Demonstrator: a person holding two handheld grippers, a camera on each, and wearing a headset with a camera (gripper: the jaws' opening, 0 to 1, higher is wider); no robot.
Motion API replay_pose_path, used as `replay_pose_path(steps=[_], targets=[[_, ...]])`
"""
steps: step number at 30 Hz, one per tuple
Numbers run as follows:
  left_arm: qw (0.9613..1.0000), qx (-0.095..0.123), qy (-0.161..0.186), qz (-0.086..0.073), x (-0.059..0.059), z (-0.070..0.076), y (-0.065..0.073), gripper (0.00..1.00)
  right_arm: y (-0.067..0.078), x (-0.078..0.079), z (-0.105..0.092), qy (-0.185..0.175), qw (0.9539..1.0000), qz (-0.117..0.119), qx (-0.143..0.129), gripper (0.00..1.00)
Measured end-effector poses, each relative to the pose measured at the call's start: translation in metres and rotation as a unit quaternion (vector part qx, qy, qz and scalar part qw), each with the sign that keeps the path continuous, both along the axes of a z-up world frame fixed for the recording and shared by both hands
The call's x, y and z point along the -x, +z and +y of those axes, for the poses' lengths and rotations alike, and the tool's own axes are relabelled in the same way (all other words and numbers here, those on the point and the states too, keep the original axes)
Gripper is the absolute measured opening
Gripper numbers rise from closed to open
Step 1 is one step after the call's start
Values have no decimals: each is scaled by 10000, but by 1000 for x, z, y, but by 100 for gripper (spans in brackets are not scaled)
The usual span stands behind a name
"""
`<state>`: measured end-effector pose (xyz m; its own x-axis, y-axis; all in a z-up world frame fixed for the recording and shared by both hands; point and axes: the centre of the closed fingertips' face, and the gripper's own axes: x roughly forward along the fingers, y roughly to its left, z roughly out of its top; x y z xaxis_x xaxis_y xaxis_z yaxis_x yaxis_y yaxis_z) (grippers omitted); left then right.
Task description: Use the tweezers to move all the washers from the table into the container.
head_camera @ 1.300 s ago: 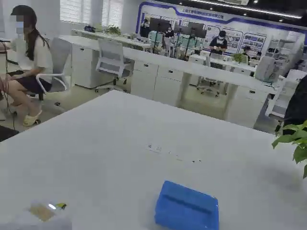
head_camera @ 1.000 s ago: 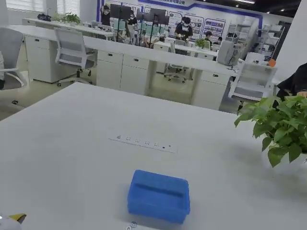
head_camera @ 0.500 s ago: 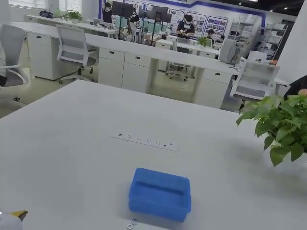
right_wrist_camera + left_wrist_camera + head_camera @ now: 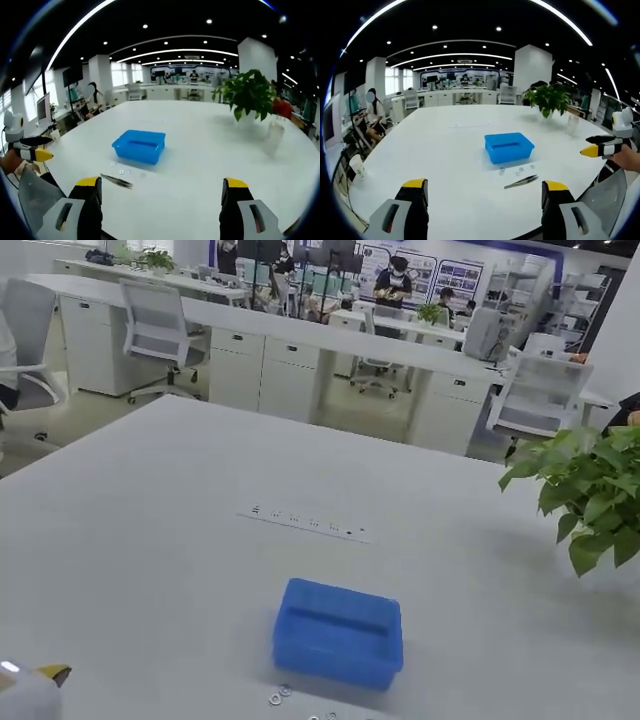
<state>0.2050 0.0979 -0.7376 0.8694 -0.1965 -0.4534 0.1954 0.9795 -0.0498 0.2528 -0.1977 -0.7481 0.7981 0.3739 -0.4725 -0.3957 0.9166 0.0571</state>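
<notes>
A blue container (image 4: 338, 632) stands on the white table (image 4: 150, 540). Small metal washers (image 4: 275, 698) lie just in front of it. In the left gripper view the container (image 4: 509, 146), the washers (image 4: 520, 170) and the tweezers (image 4: 521, 182) lie ahead of my open left gripper (image 4: 484, 200), well out of reach. My right gripper (image 4: 161, 195) is open too, with nothing between its jaws. It faces the container (image 4: 140, 145), the tweezers (image 4: 116, 181) and the washers (image 4: 121, 171). The yellow-tipped corner of a gripper (image 4: 30, 685) shows at the head view's bottom left.
A potted plant (image 4: 590, 495) stands at the table's right side, with a clear glass (image 4: 272, 137) near it. A socket strip (image 4: 305, 523) is set into the tabletop beyond the container. A paper cup (image 4: 357, 165) stands at the table's left edge. Desks, chairs and people are behind.
The head camera has swung right and tilted down, so the plant and then the washers came into the picture. Nothing on the table has moved.
</notes>
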Motion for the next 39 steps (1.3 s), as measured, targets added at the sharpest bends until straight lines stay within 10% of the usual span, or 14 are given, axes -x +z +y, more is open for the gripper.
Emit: replay_pose_path(steps=[27,39], targets=[[9969,-123,-757,201,-28,-22,-11,74,-11,-12,9,421,9984,318,184,99],[9763,-356,-1988,774,-52,-51,-54,39,-25,-12,12,408,9974,565,178,99]])
